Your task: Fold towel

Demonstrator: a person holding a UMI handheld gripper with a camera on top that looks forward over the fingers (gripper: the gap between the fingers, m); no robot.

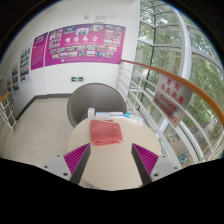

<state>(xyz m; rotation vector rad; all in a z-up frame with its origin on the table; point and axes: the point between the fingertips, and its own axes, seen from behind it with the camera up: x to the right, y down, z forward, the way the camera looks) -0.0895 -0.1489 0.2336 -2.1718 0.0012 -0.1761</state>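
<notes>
A pink towel (pixel 107 132) lies folded into a small rectangle on a light round-ended table (pixel 90 100). My gripper (pixel 112 157) hangs above the table, just short of the towel's near edge. Its fingers are open, with the magenta pads (pixel 77 155) spread wide on either side and nothing between them. The towel lies just ahead of the fingertips.
Beyond the table is a white wall with pink posters (pixel 85 42). A railing (pixel 165 78) and large windows (pixel 185 60) run along the right side. A tiled floor (pixel 35 125) lies to the left of the table.
</notes>
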